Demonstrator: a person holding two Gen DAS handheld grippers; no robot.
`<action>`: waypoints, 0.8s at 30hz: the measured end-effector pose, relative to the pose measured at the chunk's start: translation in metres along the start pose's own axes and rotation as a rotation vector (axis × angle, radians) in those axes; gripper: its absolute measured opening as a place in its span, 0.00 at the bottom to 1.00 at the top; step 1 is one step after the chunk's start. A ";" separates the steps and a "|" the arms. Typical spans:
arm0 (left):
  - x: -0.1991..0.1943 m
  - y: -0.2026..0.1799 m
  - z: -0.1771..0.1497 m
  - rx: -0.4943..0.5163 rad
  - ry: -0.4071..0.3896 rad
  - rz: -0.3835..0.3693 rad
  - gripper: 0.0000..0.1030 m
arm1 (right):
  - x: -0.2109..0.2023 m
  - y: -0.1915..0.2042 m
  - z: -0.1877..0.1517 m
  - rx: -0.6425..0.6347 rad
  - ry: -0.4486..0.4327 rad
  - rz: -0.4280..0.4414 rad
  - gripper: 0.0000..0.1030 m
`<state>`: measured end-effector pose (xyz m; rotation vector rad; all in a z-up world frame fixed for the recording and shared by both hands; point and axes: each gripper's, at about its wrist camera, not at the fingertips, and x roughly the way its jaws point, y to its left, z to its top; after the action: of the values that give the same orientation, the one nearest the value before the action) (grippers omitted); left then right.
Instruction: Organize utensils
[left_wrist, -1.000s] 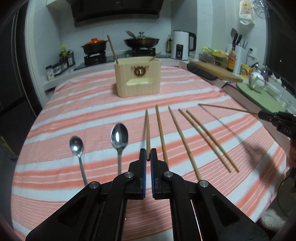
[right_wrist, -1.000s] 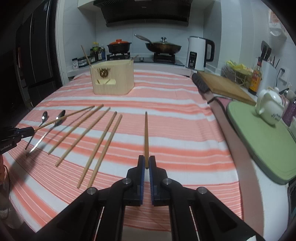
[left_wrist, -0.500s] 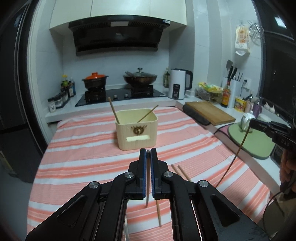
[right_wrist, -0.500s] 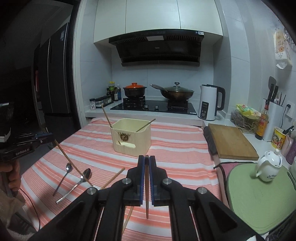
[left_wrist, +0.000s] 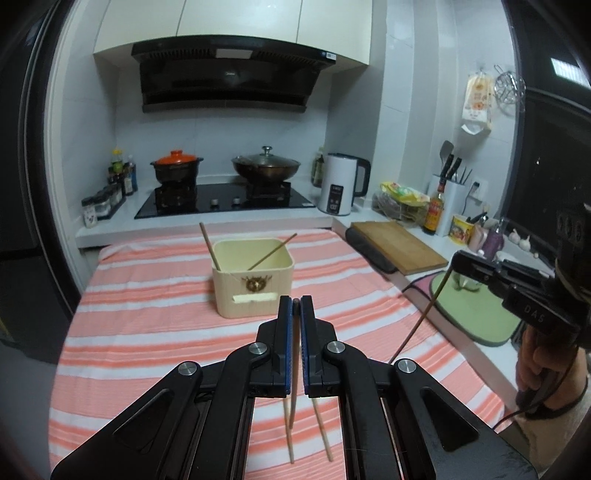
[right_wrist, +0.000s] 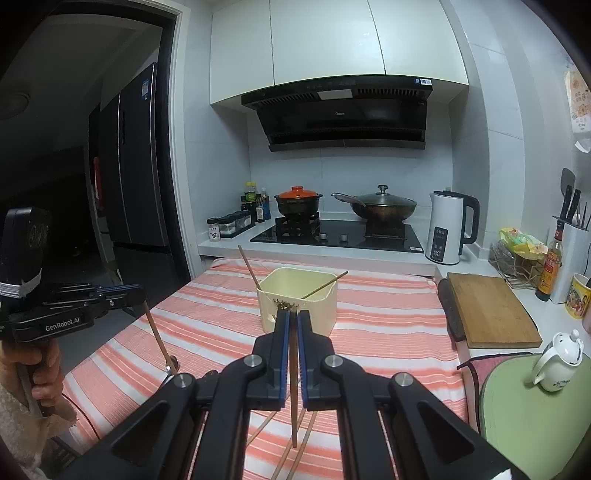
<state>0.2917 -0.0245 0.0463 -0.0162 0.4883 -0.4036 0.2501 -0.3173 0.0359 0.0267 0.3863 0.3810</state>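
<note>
A cream utensil box (left_wrist: 253, 291) (right_wrist: 321, 310) stands mid-table on the striped cloth, with two chopsticks (left_wrist: 208, 245) (left_wrist: 273, 251) leaning inside it. My left gripper (left_wrist: 295, 301) (right_wrist: 142, 295) is shut on the top end of a wooden chopstick (right_wrist: 159, 336), which hangs down toward the table. My right gripper (right_wrist: 293, 314) (left_wrist: 452, 260) is shut on another chopstick (right_wrist: 293, 406) (left_wrist: 421, 317), also hanging tip down. Both grippers are raised above the table, short of the box. Loose chopsticks (left_wrist: 321, 432) (right_wrist: 288, 454) lie on the cloth below.
Behind the table runs a counter with a hob (left_wrist: 221, 201), two pots and a white kettle (left_wrist: 340, 188). A wooden cutting board (right_wrist: 487, 310), a green mat (right_wrist: 528, 413) and a teapot (right_wrist: 557, 362) sit to the right. A person's hand (right_wrist: 40, 369) holds each gripper.
Both grippers have risen off the table, each carrying a chopstick. The chopsticks now hang downward instead of pointing forward along the cloth.
</note>
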 end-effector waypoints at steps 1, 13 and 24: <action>0.000 0.000 0.005 -0.001 -0.006 -0.002 0.02 | 0.003 0.001 0.003 0.002 -0.002 0.004 0.04; 0.033 0.011 0.082 -0.012 -0.078 0.023 0.02 | 0.053 0.003 0.060 -0.014 -0.034 0.040 0.04; 0.091 0.040 0.149 -0.098 -0.225 0.079 0.02 | 0.129 -0.007 0.118 -0.007 -0.147 0.028 0.04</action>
<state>0.4486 -0.0346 0.1318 -0.1359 0.2851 -0.2960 0.4073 -0.2706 0.0976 0.0532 0.2396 0.4049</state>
